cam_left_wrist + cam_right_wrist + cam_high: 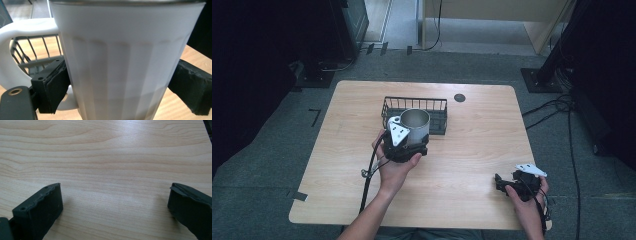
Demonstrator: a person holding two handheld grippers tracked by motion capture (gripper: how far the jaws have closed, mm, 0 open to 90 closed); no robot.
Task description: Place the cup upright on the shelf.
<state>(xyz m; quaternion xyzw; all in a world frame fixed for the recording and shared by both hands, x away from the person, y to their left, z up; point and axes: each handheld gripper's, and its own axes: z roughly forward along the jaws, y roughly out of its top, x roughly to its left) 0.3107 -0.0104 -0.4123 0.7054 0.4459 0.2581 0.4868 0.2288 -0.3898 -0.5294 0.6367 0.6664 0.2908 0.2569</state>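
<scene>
Mug (415, 124) before wire basket (437, 106)

Counted on one wooden table (472, 150): one white mug (414, 125) with one handle (15, 50), one black wire basket (437, 107), one dark round disc (459, 97). Two handheld grippers: left gripper (404, 145), right gripper (507, 185), two black jaws on each. Two hands: left hand (394, 170), right hand (527, 200).
</scene>
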